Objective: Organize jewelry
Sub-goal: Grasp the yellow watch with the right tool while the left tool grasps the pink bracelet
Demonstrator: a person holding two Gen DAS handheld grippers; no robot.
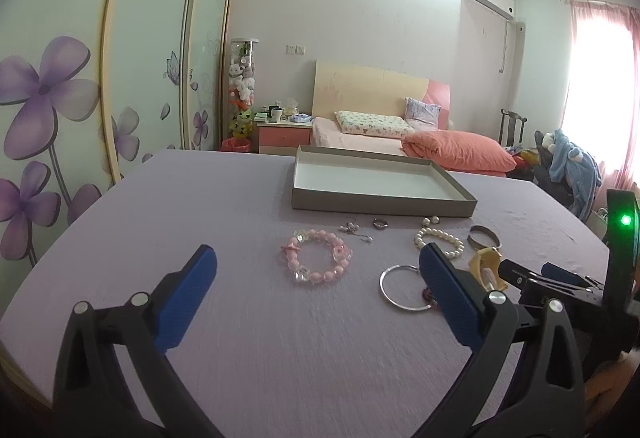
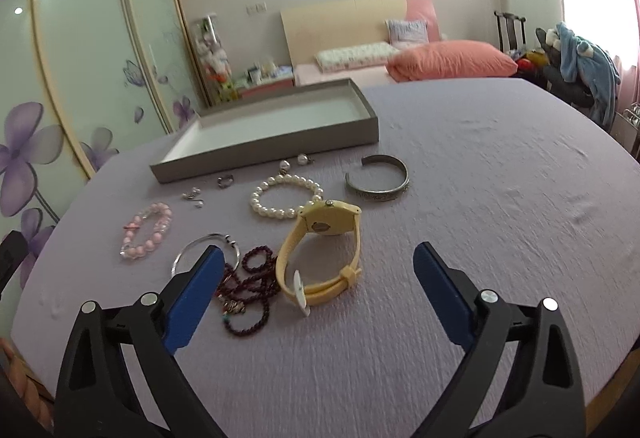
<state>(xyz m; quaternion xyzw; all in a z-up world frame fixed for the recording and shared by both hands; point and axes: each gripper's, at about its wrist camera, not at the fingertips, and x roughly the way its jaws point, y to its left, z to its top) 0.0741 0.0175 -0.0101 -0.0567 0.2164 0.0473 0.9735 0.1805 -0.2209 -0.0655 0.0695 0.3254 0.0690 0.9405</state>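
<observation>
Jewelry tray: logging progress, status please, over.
Left gripper open, right gripper open, both empty. Tray holds nothing; yellow watch and bracelets on the cloth. Nothing blocking.

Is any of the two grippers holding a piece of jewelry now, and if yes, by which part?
Nothing is held. The left gripper and the right gripper are both open; the yellow watch lies on the table, untouched between the right fingers.
</observation>
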